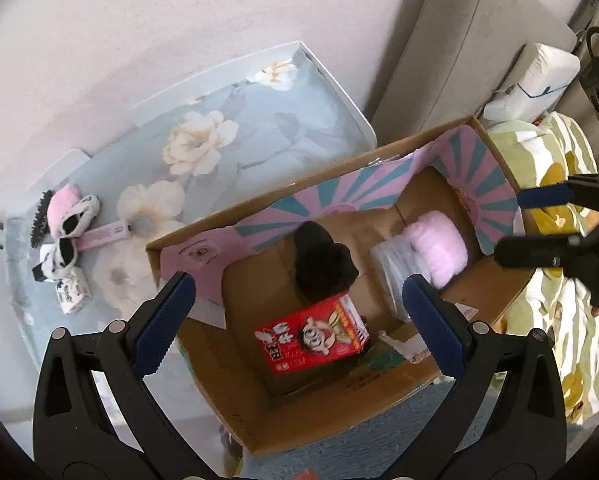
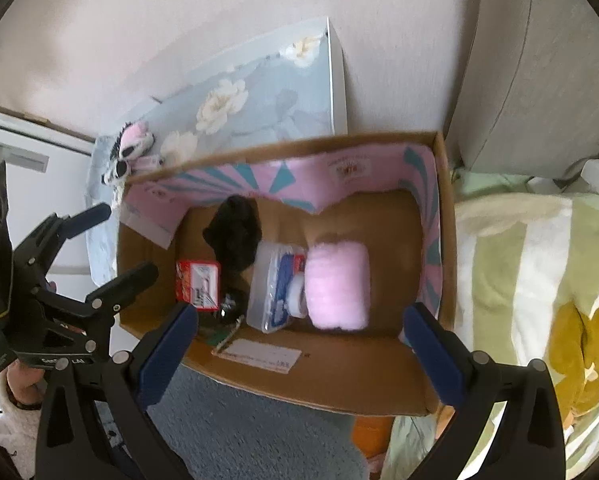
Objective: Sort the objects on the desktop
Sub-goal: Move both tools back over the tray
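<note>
Cardboard box [image 1: 383, 396] is taking the sorted stuff; both tongs are hanging over it, jaws apart, empty.

Left gripper [image 1: 299, 316] & right gripper [image 2: 299, 340] are gripping nothing. Plush eye-mask pile [image 1: 69, 236] is lying on floral tabletop [image 1: 267, 128], well apart from box: prob. soft, light, squashy — I'd pinch the pink middle, not the strap.

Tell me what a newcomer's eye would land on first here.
The open cardboard box with its pink-and-teal liner fills both views; inside lie a red carton, a black plush and a pink fluffy roll. Both grippers, left and right, hang open above it.
</note>
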